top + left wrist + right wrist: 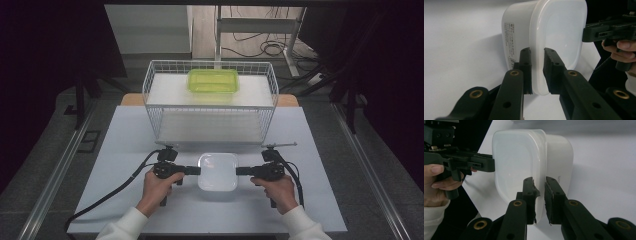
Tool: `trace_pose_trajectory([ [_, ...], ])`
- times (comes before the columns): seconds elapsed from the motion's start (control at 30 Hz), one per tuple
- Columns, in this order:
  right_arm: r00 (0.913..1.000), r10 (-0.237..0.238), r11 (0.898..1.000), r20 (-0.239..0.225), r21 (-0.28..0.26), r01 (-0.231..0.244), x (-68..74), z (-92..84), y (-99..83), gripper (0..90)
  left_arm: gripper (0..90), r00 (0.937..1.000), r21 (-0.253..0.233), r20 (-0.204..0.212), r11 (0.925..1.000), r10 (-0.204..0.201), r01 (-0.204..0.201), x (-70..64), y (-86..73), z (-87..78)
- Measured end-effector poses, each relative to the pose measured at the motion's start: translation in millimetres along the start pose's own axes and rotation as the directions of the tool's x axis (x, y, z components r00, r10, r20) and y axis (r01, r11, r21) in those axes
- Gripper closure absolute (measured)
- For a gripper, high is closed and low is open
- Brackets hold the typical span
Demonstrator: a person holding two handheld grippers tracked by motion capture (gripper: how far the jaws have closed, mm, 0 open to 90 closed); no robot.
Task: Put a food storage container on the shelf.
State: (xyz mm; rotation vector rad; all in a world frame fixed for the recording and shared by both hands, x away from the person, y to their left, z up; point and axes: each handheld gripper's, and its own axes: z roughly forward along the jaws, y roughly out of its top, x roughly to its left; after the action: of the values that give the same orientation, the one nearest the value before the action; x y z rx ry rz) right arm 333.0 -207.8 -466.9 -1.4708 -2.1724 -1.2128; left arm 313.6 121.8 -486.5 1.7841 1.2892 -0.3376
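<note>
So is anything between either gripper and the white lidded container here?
Nothing visible. The left gripper and right gripper are each closed on the lid rim of the white container, at opposite sides. The wire basket stands apart, farther back on the table.

the white box (pixel 218 171) has small print on a label on its side (pixel 511 42), but the letters are too tiny and blurry to read. in the left tool view, the rim of the box sits between the two black jaws, so that bit of rim is hidden. the bottom of the jaws is cut off by the picture's edge. in the right tool view, the other hand (pixel 435 182) is cut off at the left edge, and its sleeve too. in the high view, both arms are cut off at the bottom edge. the green tub (pixel 213 80) in the wire basket (pixel 150 95) is see-through, but it is too far away to tell what is inside.
</note>
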Motion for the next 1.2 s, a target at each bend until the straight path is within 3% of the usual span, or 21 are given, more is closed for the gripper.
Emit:
trace_pose_trajectory([
  [0.23,0.9995,-0.030,0.999,-0.005,-0.020,0.030,2.0,-2.8,0.6,78.4,78.0,0.9995,-0.024,0.024,0.9996,0.019,-0.018,-3.6,1.3,-7.3],
  [0.57,0.9965,-0.084,0.995,-0.003,-0.052,0.083,10.7,-6.4,2.4,78.2,78.4,0.9979,-0.058,0.017,0.9965,0.062,-0.061,-11.2,3.5,-19.1],
  [0.73,0.9929,-0.119,0.990,0.003,-0.078,0.118,17.0,-9.8,3.5,78.1,78.5,0.9938,-0.085,-0.012,0.9902,0.110,-0.111,-20.7,5.4,-26.8],
  [0.87,0.9902,-0.139,0.986,-0.006,-0.098,0.138,20.9,-14.1,4.9,78.0,78.8,0.9923,-0.102,-0.003,0.9870,0.124,-0.124,-24.5,6.5,-32.4],
  [1.0,0.9859,-0.167,0.979,0.008,-0.115,0.167,25.7,-17.3,5.7,77.9,78.9,0.9863,-0.115,-0.027,0.9796,0.163,-0.165,-33.2,7.9,-37.5],
  [1.2,0.9782,-0.207,0.968,0.015,-0.138,0.207,32.5,-23.8,7.2,77.8,79.1,0.9827,-0.136,-0.029,0.9733,0.183,-0.185,-40.2,8.5,-44.2],
])
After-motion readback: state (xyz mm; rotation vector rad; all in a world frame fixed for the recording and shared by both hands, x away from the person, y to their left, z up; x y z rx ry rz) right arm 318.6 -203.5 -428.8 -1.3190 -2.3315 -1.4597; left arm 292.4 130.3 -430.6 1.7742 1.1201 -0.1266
